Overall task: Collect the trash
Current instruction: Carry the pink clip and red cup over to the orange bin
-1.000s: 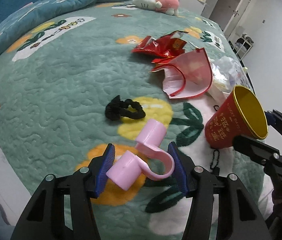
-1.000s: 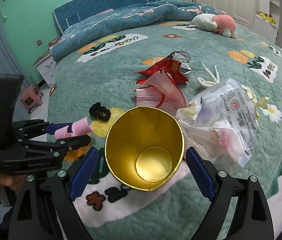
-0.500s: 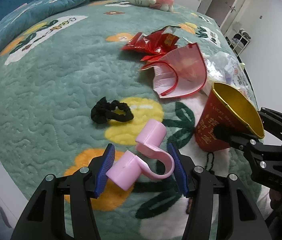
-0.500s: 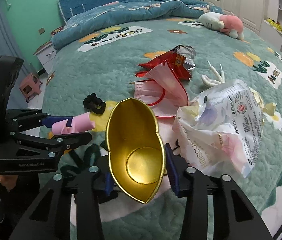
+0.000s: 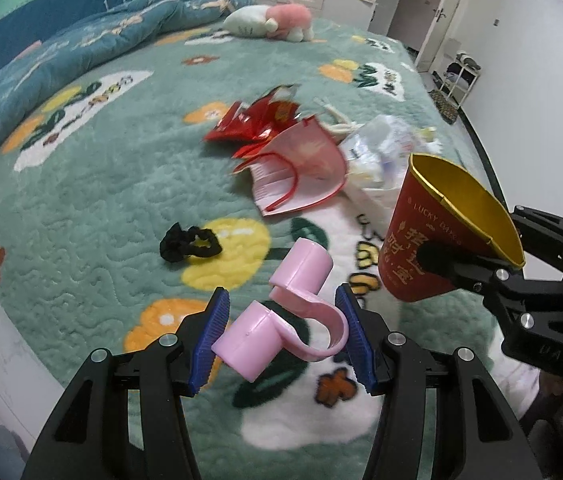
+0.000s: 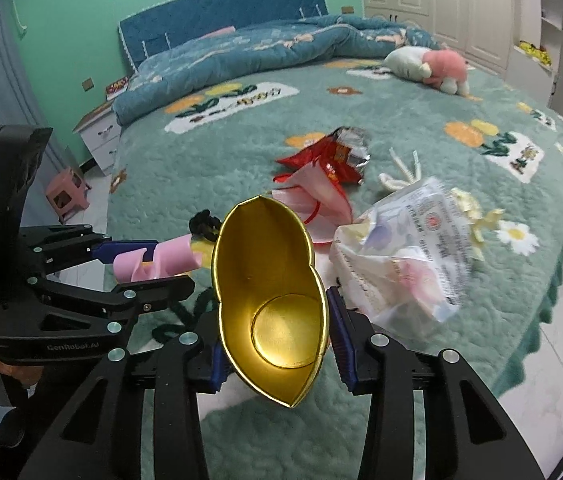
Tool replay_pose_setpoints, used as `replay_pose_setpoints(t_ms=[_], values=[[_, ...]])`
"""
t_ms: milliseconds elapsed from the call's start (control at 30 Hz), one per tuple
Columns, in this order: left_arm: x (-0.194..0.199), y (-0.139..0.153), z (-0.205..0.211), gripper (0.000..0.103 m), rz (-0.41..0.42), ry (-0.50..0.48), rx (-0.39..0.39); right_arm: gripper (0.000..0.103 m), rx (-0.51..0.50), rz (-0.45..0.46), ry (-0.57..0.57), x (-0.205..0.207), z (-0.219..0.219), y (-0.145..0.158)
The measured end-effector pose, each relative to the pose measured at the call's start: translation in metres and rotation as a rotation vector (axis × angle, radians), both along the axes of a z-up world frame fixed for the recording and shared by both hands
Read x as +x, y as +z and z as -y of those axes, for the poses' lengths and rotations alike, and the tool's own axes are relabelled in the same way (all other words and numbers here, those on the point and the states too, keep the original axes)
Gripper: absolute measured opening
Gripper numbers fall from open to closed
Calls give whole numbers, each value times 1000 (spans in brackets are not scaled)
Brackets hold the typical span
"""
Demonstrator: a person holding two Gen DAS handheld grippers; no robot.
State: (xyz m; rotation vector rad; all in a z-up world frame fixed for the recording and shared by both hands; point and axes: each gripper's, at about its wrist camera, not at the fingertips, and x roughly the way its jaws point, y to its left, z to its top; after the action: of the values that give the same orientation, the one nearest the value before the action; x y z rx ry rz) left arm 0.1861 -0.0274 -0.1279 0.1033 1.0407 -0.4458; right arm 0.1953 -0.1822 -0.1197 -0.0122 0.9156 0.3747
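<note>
Both grippers are clamped on something: the left gripper [image 5: 281, 334] holds a pink clip [image 5: 281, 320] at bottom centre, and the right gripper [image 6: 275, 342] squeezes a red-and-gold cup [image 6: 269, 292], its rim pressed oval. More trash, a red wrapper [image 5: 261, 122], a mask [image 5: 301, 172] and a plastic bag [image 6: 409, 248], lies on the bed [image 5: 101, 184] at mid frame.

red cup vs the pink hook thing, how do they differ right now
The red cup is paper, gold-lined and squashed to an oval mouth in the right gripper; the pink hook is rigid plastic and keeps its curved shape in the left gripper. The cup is bulkier than the hook. Both are clamped and held above the bedspread.
</note>
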Motion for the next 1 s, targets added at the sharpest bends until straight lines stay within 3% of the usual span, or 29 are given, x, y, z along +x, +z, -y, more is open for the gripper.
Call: replay_pose_setpoints(t_ms=[500,1000], values=[[-48,59,52,57,148,-125,-6,42,47,118,-124,-80,62,60],[-105,77,188,57,201,-458,-19,42,63,166,-432,-187,187,75]])
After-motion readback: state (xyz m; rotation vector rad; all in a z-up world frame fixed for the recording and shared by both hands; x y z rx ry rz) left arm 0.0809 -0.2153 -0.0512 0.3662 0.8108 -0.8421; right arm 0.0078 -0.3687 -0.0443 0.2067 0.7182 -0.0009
